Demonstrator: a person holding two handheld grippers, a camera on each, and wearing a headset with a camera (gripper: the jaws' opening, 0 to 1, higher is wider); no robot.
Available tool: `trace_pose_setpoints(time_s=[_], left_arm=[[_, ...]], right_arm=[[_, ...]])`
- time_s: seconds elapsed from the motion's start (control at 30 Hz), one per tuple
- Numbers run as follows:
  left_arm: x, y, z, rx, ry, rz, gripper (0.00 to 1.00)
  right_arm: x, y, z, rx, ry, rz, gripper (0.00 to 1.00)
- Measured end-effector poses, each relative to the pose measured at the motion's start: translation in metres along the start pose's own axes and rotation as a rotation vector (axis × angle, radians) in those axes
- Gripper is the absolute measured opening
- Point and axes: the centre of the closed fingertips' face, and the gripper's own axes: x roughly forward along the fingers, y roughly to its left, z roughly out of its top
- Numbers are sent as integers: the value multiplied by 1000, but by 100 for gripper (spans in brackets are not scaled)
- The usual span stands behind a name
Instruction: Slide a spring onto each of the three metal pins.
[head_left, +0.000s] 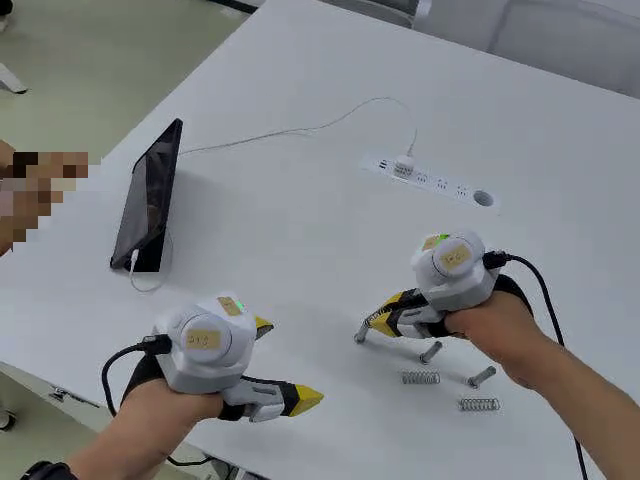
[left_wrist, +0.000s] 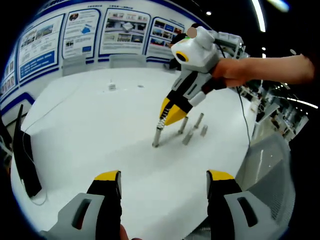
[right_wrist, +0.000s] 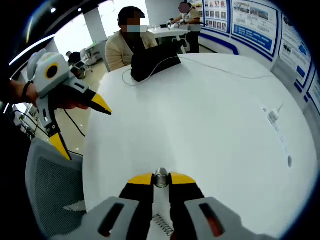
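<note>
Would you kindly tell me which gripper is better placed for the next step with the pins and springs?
Probably the right gripper: its fingers are shut on a pin, and the loose springs lie beside it. The left gripper is open, empty and farther off.

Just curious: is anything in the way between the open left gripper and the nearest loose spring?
Nothing visible. Bare table separates the left gripper from that spring; the right gripper, shut on a pin, sits off to the side.
</note>
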Motion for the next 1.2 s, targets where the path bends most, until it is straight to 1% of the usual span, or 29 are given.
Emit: trace_pose_setpoints(time_s=[0.43, 0.57, 0.67, 0.77, 0.83, 0.87, 1.2], left_arm=[[0, 1, 0, -3, 5, -4, 71], [-1, 4, -1, -11, 4, 4, 71], [-1, 4, -1, -13, 3, 6, 70], [-1, 4, -2, -13, 7, 6, 70], [-1, 4, -3, -13, 9, 6, 70], [0, 4, -3, -13, 9, 5, 70], [0, 6, -2, -22, 5, 8, 70]], right_arm=[[12, 2, 0, -15, 20, 7, 13], [16, 2, 1, -26, 26, 6, 13], [19, 3, -2, -62, 49, 2, 13], [22, 5, -4, -90, 59, 1, 13], [25, 5, -8, -112, 79, -3, 13], [26, 6, -8, -135, 84, -5, 13], [38, 5, -16, -165, 116, -9, 13]])
